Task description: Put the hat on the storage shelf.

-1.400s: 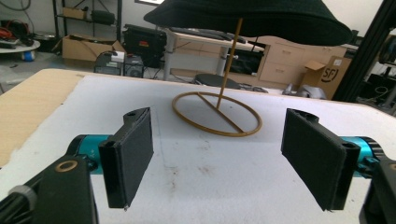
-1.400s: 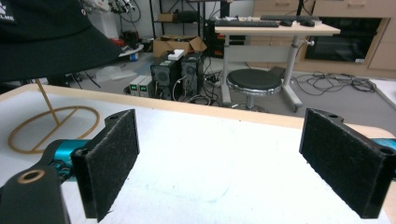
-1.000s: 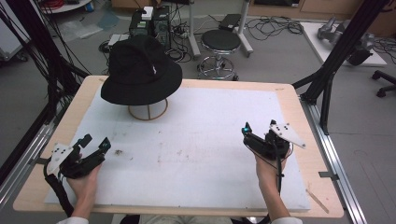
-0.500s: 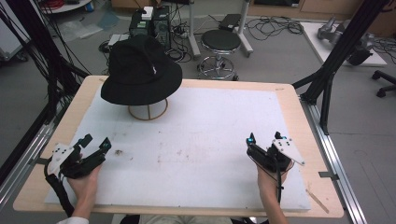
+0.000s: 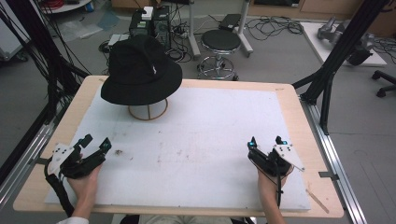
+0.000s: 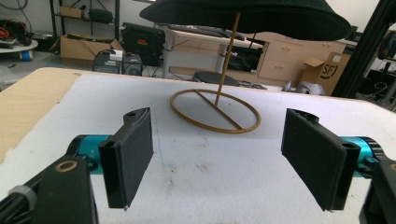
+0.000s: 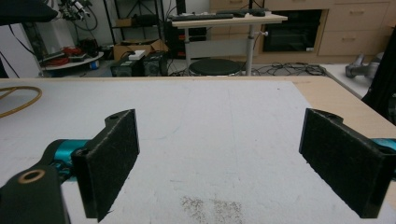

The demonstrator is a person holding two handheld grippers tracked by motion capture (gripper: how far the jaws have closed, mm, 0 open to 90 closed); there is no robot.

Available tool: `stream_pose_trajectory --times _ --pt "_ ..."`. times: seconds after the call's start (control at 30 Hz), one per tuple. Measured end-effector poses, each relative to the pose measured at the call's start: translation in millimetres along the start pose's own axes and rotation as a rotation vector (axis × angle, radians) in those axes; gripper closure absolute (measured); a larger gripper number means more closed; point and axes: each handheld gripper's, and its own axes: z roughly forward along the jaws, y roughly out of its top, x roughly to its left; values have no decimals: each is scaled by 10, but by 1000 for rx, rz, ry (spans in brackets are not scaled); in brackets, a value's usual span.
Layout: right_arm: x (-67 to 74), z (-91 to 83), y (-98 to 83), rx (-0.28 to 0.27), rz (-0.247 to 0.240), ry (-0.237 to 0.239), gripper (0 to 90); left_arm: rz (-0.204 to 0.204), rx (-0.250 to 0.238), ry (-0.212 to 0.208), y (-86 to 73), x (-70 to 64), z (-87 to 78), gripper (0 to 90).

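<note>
A black bucket hat (image 5: 140, 72) rests on a thin wooden stand with a ring base (image 5: 148, 111) at the far left of the white table top (image 5: 201, 140). In the left gripper view the hat's brim (image 6: 247, 16) hangs above the ring base (image 6: 215, 112), straight ahead of the jaws. My left gripper (image 5: 95, 143) is open near the front left, with nothing between its pads (image 6: 128, 156). Near the front right, my right gripper (image 5: 266, 142) is open too, its pads (image 7: 109, 163) wide apart over bare table.
The white sheet lies on a wooden table (image 5: 292, 100) with black frame posts (image 5: 345, 44) at both sides. A stool (image 5: 220, 44), cables and computer cases stand on the floor behind. A faint dark smudge (image 7: 212, 205) marks the sheet in front of the right gripper.
The right gripper has drawn back toward the front edge and slightly left. The left gripper and the hat have stayed put.
</note>
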Motion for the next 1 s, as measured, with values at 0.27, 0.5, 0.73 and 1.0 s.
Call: stream_pose_trajectory --times 0.27,0.5,0.73,1.0 --pt "-5 -18 -11 -18 9 -7 112 -1 -1 1 1 1 -6 253" --pt "7 -13 -22 -5 7 6 112 11 2 2 0 -8 -6 253" --pt "-8 -8 -38 6 21 13 113 8 5 4 0 3 -10 253" --pt "-13 -7 -54 13 36 23 113 -12 3 5 -1 14 -12 254"
